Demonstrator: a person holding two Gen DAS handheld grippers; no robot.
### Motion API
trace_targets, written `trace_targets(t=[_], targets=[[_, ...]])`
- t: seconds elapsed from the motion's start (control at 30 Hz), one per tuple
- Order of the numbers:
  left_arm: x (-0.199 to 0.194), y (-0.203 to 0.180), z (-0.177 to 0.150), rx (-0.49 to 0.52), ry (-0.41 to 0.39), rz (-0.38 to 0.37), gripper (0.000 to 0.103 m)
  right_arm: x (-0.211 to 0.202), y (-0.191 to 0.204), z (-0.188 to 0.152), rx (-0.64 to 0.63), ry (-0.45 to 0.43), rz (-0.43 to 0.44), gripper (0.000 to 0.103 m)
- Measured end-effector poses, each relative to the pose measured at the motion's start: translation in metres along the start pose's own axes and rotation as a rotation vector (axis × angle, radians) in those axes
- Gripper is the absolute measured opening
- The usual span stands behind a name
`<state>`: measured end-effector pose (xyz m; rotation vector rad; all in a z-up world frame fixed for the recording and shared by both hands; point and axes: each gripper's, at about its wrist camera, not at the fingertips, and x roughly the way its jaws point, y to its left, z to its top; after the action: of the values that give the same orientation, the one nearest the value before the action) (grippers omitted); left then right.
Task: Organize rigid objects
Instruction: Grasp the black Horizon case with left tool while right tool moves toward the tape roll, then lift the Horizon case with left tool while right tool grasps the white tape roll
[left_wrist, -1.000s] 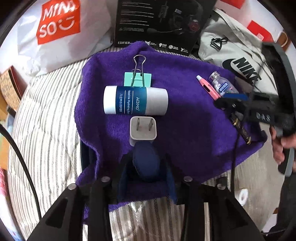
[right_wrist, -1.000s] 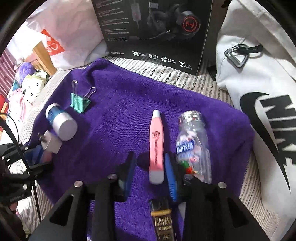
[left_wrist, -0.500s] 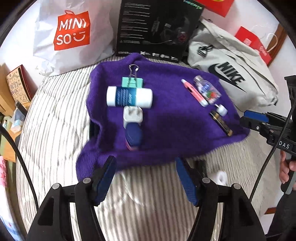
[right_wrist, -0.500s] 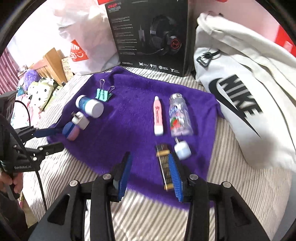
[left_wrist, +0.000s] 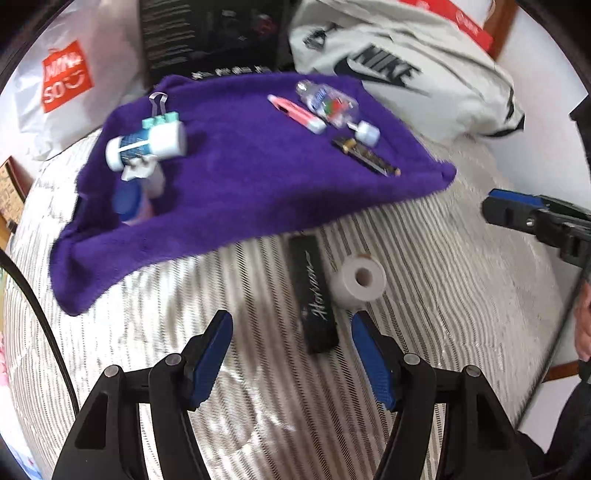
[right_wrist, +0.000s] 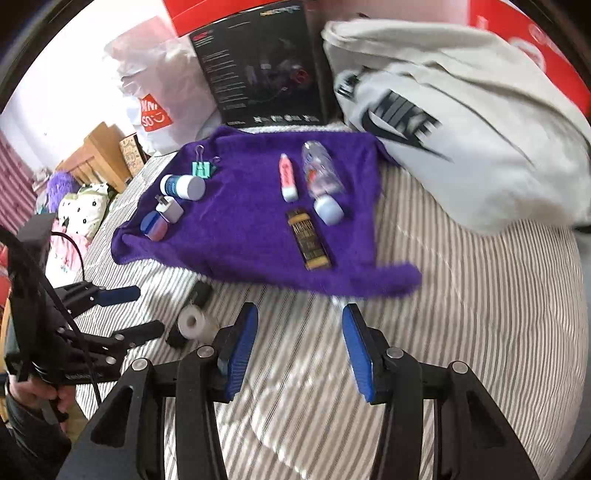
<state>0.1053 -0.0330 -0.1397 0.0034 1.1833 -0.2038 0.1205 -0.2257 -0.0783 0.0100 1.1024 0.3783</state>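
A purple towel (left_wrist: 251, 177) (right_wrist: 251, 221) lies on the striped bed. On it lie a green binder clip (right_wrist: 202, 168), a white and blue tube (left_wrist: 147, 146) (right_wrist: 183, 186), a white charger (right_wrist: 170, 208), a blue and pink case (right_wrist: 153, 225), a pink pen (left_wrist: 295, 112) (right_wrist: 288, 177), a clear bottle (left_wrist: 328, 103) (right_wrist: 319, 171) and a black and gold stick (left_wrist: 365, 157) (right_wrist: 308, 238). A black box (left_wrist: 314, 291) and a white roll (left_wrist: 358, 282) (right_wrist: 192, 323) lie on the bed before the towel. My left gripper (left_wrist: 291, 328) is open, just short of the black box. My right gripper (right_wrist: 299, 325) is open over bare bed.
A Miniso bag (left_wrist: 66, 81), a black headset box (right_wrist: 262, 74) and a grey Nike bag (right_wrist: 461, 140) stand behind the towel. Plush toys (right_wrist: 81, 206) and wooden furniture (right_wrist: 99, 155) are at the left. The striped bed (right_wrist: 461, 295) spreads right of the towel.
Both grippers have let go, opened and pulled back off the towel. The left one has swung right toward the black box and white roll.
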Motion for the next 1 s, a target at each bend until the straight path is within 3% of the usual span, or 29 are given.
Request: trace_targets(t=[0.13,0.3,0.47,0.57,0.67,0.77,1.0], targets=[[0.016,-0.008,0.000,0.038,0.004,0.096,0.066,-0.001,-0.009,-0.014,0.038,0.005,0.007,0.047],[0.011,0.010,-0.001,0.002,-0.014,0.101,0.066,-0.001,-0.018,-0.030,0.061,0.019,0.007,0.047],[0.012,0.004,0.003,0.050,-0.032,0.066,0.065,0.004,-0.021,-0.034,0.076,0.028,0.016,0.047],[0.014,-0.006,0.006,0.096,-0.040,0.035,0.054,0.010,-0.014,-0.034,0.056,0.041,0.029,0.047],[0.016,-0.013,0.008,0.152,-0.052,0.053,0.044,0.017,-0.007,-0.037,0.039,0.065,0.024,0.047],[0.014,-0.013,0.008,0.156,-0.058,0.036,0.021,0.022,-0.005,-0.041,0.037,0.083,0.021,0.047],[0.014,-0.012,0.007,0.165,-0.055,0.015,0.021,0.032,0.002,-0.041,0.026,0.111,0.015,0.047]])
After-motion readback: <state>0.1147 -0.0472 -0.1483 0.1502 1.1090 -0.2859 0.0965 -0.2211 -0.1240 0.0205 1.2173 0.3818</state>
